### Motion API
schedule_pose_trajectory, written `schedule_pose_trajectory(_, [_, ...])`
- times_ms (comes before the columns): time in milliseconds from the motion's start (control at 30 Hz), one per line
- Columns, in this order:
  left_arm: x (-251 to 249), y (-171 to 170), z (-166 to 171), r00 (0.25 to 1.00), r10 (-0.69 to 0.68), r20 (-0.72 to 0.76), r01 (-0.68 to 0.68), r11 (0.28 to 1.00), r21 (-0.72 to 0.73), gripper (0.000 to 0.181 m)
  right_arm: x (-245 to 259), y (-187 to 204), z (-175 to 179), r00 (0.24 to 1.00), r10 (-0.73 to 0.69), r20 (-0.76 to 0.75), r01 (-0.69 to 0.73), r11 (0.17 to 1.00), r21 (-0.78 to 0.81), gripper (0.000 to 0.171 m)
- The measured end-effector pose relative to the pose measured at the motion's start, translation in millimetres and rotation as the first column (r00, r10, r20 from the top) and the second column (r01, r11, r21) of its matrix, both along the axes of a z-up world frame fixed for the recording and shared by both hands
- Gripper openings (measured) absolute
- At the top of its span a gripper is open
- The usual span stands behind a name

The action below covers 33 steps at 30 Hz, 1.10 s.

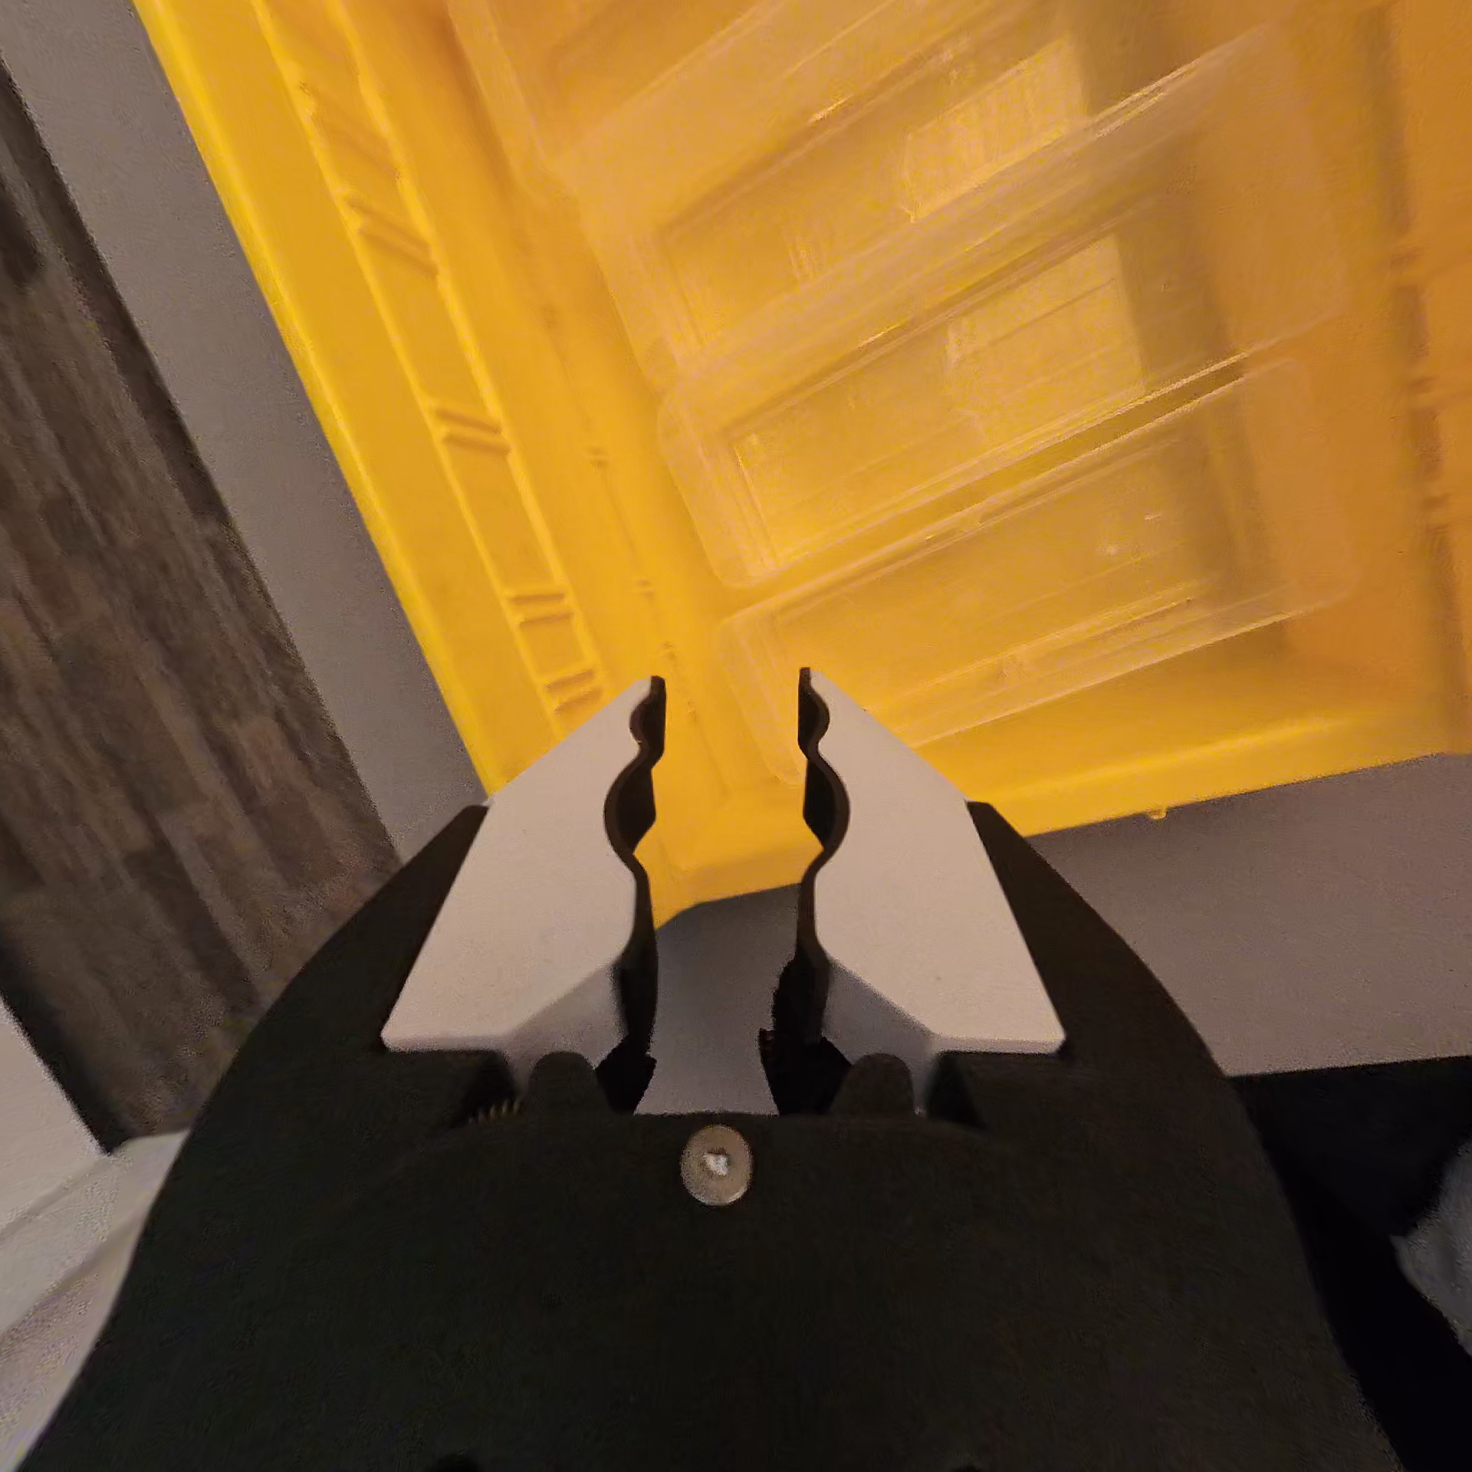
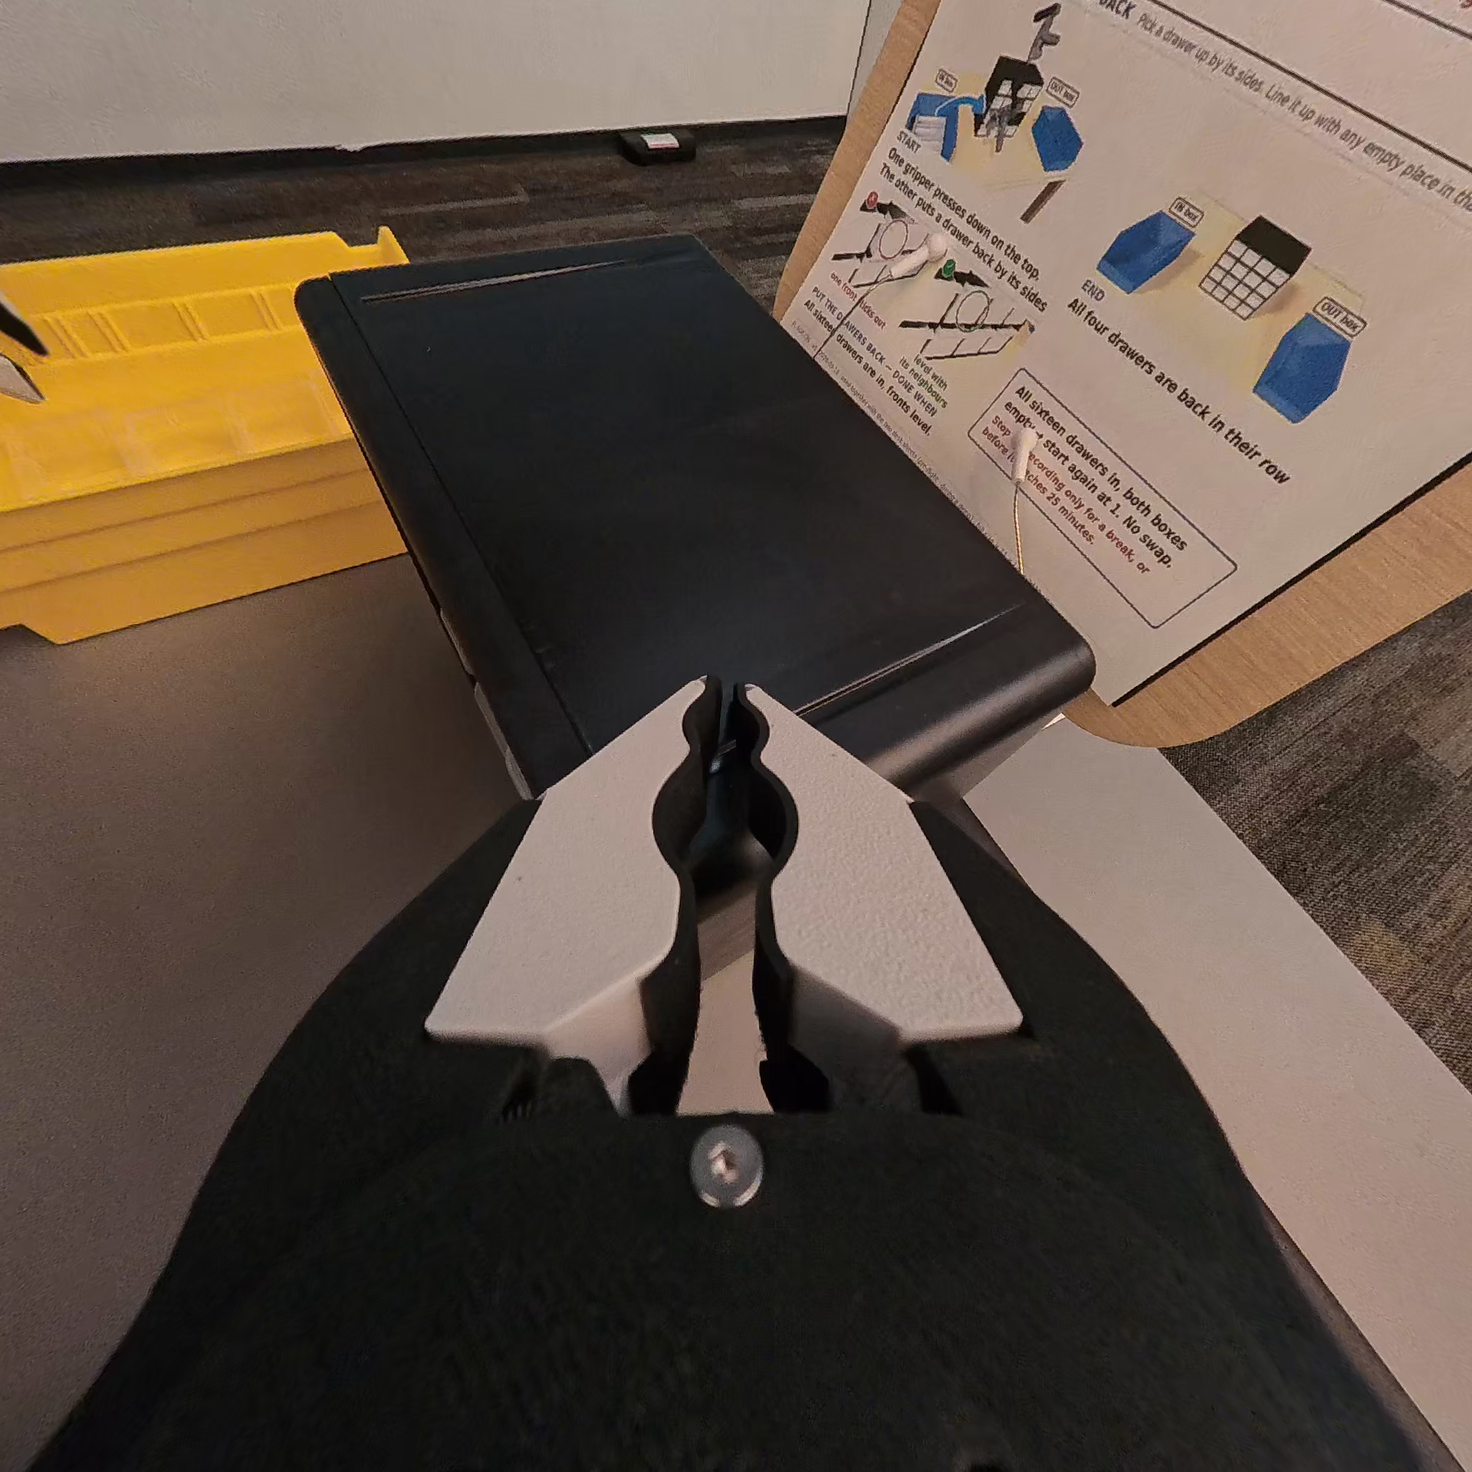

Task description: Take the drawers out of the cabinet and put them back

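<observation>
Several clear drawers [image 1: 1012, 478] lay in the yellow bin [image 1: 446, 414] filling the upper right of the left wrist view, just ahead of the narrowly parted, empty left tool [image 1: 729, 689], while the nearly shut right tool [image 2: 725, 693] hovered over the black cabinet [image 2: 677, 462].

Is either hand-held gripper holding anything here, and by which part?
Nothing is held. The left hand-held gripper is open over clear plastic drawers in the yellow plastic bin; the right hand-held gripper is shut, empty, at the black cabinet's top.
</observation>
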State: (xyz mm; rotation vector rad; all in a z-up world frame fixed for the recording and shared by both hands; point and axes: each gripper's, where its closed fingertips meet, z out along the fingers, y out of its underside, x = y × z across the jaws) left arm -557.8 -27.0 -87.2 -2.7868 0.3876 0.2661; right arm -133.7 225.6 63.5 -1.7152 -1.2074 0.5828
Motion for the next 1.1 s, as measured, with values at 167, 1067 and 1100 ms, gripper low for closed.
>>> schedule_pose_trajectory(167, [1, -9, -21, 0.99, 0.086, 0.11, -0.072, 0.99, -0.122, 0.032, 0, 0, 0, 1.0, 0.005, 0.008, -0.005, 1.0, 0.005, 0.001])
schedule_pose_trajectory(1067, [-10, -21, -49, 0.994, 0.109, 0.012, -0.097, 0.925, -0.367, 0.019, -1, -2, 0, 1.0, 0.014, 0.026, -0.015, 1.0, 0.018, 0.001])
schedule_pose_trajectory(1100, [-10, -21, -50, 0.994, 0.112, 0.005, -0.102, 0.924, -0.369, 0.019, -1, -2, 0, 1.0, 0.015, 0.026, -0.015, 1.0, 0.019, 0.001])
